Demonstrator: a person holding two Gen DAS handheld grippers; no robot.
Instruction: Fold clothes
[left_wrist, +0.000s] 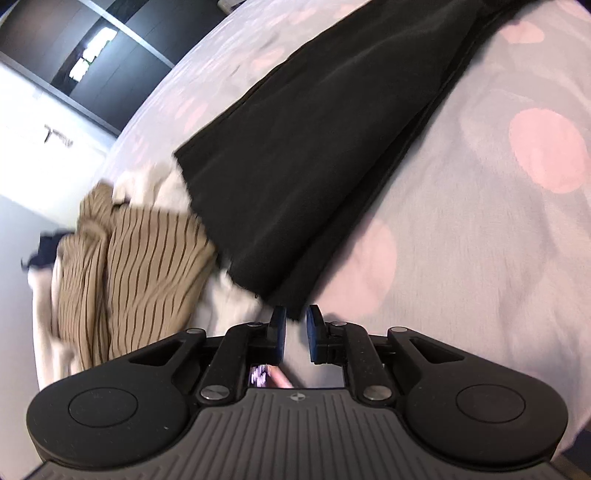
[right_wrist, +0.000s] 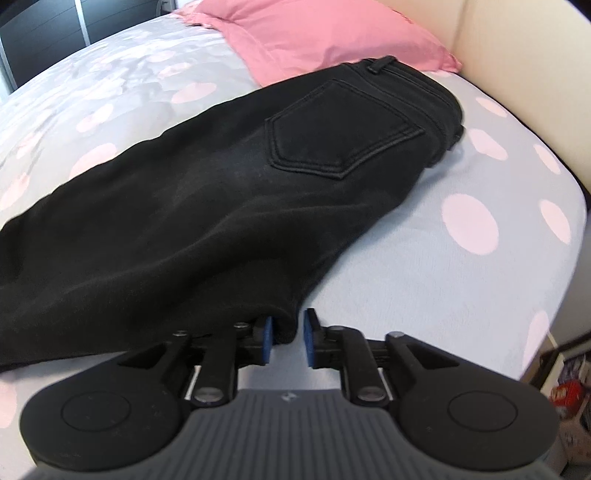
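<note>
Black jeans (left_wrist: 314, 166) lie folded lengthwise on the bed, legs running toward my left gripper (left_wrist: 295, 321). Its jaws stand narrow, with the corner of the leg hem caught between the tips, so it is shut on the hem. In the right wrist view the seat end of the jeans (right_wrist: 184, 206) shows, with a back pocket (right_wrist: 340, 133) facing up and the waistband near the pillow. My right gripper (right_wrist: 288, 328) is open at the near folded edge. The cloth rests against the left blue pad, and a gap shows before the right pad.
The bed has a grey sheet with pink dots (right_wrist: 443, 277). A pink pillow (right_wrist: 314, 33) and a cream headboard (right_wrist: 517, 74) lie beyond the waistband. A tan striped garment (left_wrist: 147, 266) and white cloth (left_wrist: 229, 302) are heaped left of the hems. A dark wardrobe (left_wrist: 92, 55) stands behind.
</note>
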